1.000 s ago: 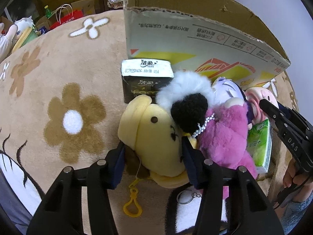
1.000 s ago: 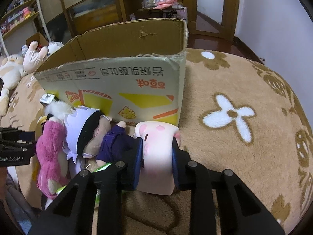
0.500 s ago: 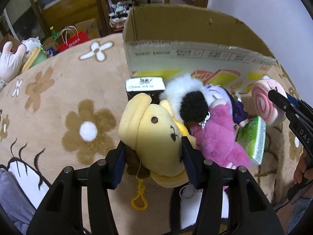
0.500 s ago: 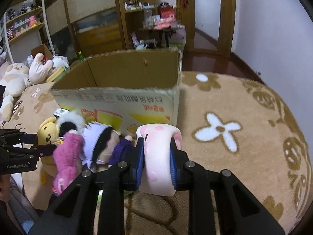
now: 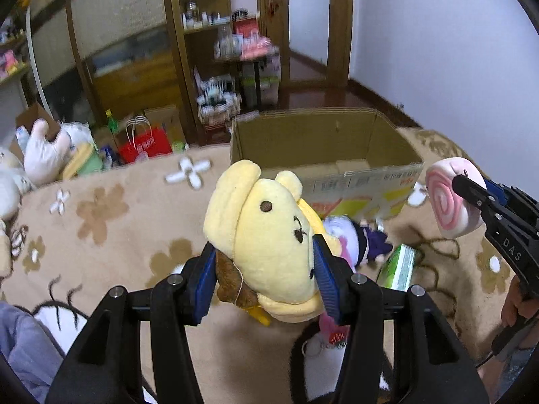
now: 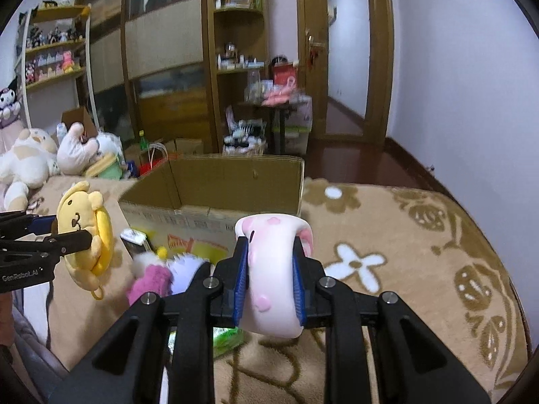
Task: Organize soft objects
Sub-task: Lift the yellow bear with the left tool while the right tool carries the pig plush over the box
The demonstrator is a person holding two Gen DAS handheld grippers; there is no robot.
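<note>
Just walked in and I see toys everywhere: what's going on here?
A person is tidying soft toys with a handheld claw in each hand. The left claw is shut on a yellow plush, the right claw on a pink plush, both held above the blanket near the open cardboard box. A few more toys lie on the blanket in front of the box.

The right gripper [image 6: 271, 281] clamps a pink-and-white soft toy [image 6: 273, 271] above the flowered blanket [image 6: 404, 252]. Behind it stands an open cardboard box [image 6: 215, 185]. At left, the left gripper [image 6: 67, 235] holds a yellow plush [image 6: 86, 227] off the blanket.
</note>
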